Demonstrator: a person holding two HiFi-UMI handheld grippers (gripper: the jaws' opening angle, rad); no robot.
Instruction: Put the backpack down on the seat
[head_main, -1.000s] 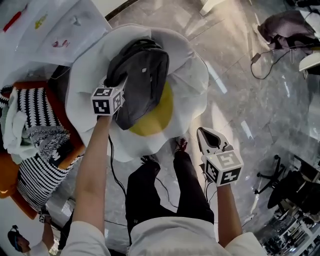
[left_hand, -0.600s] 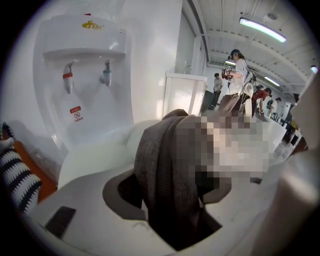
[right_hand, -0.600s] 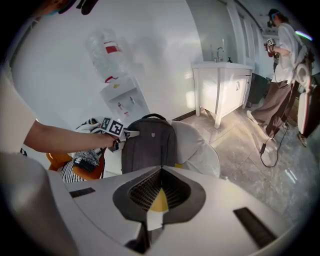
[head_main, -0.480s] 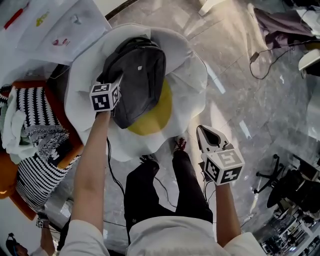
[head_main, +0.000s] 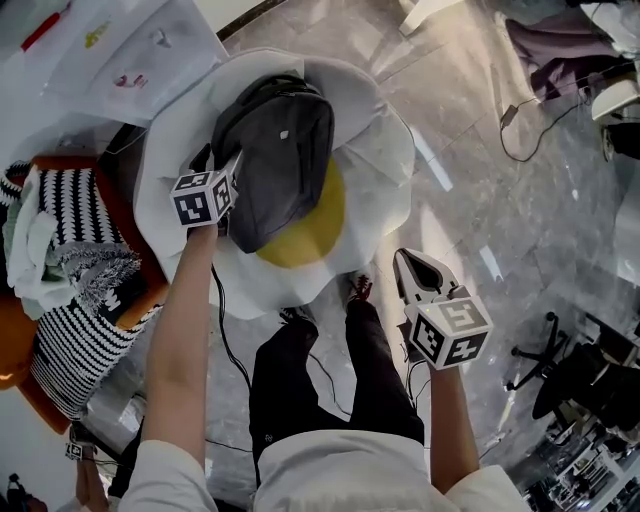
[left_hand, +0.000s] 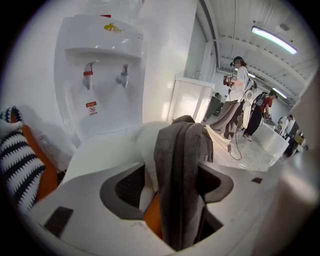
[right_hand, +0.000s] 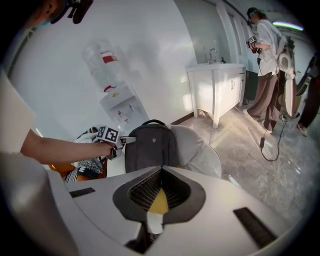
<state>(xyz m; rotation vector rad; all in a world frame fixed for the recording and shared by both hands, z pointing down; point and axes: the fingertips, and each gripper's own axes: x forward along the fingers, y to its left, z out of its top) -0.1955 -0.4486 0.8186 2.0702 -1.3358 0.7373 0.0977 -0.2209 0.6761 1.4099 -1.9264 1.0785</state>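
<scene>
Head view: one dark grey woven backpack rests on the seat, a soft cushion shaped like a fried egg, with a lobed white rim round a yellow middle; the bag covers part of the yellow. The left tool is at the bag's left edge; the right tool hangs well apart from it over the glossy marbled floor. Left of the seat, a black-and-white striped knit lies on an orange chair; one dark cable trails on the floor.

Left gripper view: the jaws stand apart, released; a fold of the grey fabric stands between them against the right-hand pad, with a gap at the other. Behind is one smooth white water dispenser with two taps, red and blue; several people stand far off.

Right gripper view: the ribbed dark pads meet at their tips, clenched on nothing; beyond them the bag stands upright against the seat's white back.
</scene>
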